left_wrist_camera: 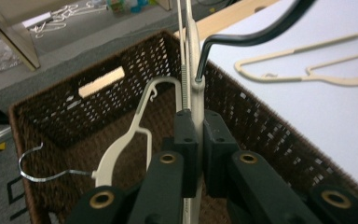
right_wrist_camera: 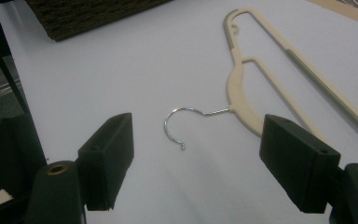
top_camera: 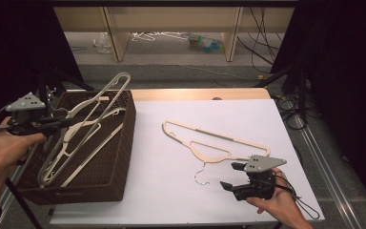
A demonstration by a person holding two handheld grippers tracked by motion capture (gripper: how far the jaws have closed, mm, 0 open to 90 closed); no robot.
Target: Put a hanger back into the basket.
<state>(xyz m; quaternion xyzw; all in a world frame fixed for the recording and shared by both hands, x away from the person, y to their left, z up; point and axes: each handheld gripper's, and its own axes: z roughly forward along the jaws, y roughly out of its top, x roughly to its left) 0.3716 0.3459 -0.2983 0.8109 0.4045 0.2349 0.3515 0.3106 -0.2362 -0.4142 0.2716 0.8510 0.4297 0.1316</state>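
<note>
High view, left gripper (top_camera: 69, 121) clamped on a cream hanger (top_camera: 88, 126) held over the brown wicker basket (top_camera: 119, 162) at left, faint unreadable lettering on basket's near wall, right gripper (top_camera: 232, 175) held apart beside second hanger (top_camera: 219, 138) laid on white table (top_camera: 171, 191).

White-topped table (top_camera: 181, 195) with pale wood far edge; grey floor (top_camera: 171, 71) beyond; wooden shelf legs (top_camera: 116, 36); cables (top_camera: 262, 33); black curtains (top_camera: 9, 43) both sides; dim light.

No text, label, brand, number or sign can be read anywhere.
</note>
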